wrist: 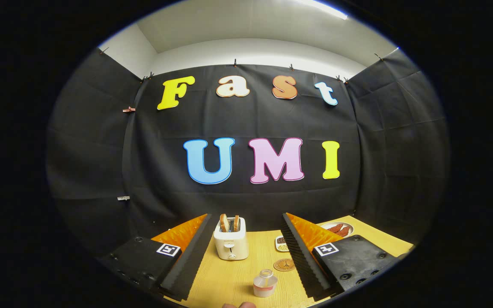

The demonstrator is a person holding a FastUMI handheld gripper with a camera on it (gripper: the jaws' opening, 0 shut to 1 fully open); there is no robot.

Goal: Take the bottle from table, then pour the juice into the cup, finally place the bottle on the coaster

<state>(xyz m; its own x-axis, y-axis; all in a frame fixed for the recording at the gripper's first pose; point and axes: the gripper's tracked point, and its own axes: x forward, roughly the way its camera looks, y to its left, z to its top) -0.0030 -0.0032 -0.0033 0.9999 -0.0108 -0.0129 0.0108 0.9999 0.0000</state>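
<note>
Two fingers of the hand-held gripper stand wide apart, holding nothing, likely spread to take the bottle upright between them on the surface; coaster just beyond, toaster behind.

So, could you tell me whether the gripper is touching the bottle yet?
Apart. The gripper view shows the gripper open, with bare table either side of the bottle standing between its fingers.

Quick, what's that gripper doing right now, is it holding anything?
Gripper: open, holding nothing; the small bottle stands on the table between its fingers, untouched.
</note>
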